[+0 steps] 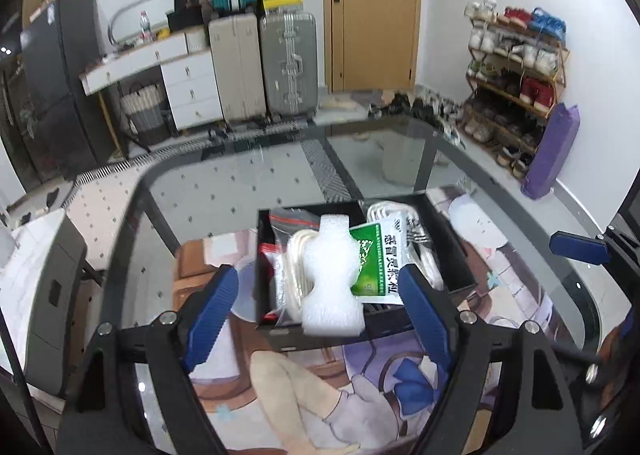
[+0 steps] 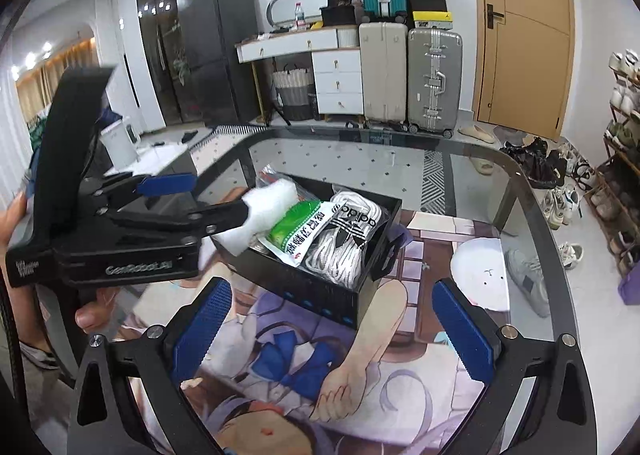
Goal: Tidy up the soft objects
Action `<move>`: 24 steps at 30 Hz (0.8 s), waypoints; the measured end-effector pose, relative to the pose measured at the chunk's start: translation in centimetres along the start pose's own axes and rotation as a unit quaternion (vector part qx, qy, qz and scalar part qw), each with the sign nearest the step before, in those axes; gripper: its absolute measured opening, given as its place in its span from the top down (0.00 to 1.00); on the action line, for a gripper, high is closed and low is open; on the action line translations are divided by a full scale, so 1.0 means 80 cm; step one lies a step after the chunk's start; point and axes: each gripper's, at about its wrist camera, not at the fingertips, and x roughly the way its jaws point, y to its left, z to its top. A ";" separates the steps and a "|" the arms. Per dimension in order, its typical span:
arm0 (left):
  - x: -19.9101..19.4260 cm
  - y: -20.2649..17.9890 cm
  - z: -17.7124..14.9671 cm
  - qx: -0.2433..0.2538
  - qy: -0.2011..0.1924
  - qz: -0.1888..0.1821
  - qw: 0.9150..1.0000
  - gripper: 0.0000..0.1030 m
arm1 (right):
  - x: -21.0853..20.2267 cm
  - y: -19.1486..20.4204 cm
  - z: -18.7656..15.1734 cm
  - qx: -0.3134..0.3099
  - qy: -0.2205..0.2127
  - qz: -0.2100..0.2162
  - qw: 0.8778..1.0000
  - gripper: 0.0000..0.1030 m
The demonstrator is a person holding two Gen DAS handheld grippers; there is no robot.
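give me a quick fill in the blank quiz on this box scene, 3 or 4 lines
1. The white foam piece lies in a ____ box.
2. Next to the foam lies a sachet whose printed side is ____.
3. The bag of white laces carries the brand name ____.
4. The left gripper has its jaws ____, with neither pad pressing on the foam.

Missing words: black; green; adidas; open
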 end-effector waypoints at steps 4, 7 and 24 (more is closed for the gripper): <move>-0.042 0.002 0.001 -0.006 -0.033 -0.010 0.999 0.19 | -0.036 0.006 -0.003 0.006 -0.029 -0.005 1.000 0.01; -0.076 0.006 -0.008 -0.015 -0.057 -0.013 0.998 0.14 | -0.071 0.016 -0.012 0.008 -0.055 -0.013 0.998 0.01; -0.246 -0.006 -0.151 -0.038 -0.213 0.021 0.976 0.00 | -0.230 0.094 -0.154 -0.044 -0.186 -0.045 0.981 0.01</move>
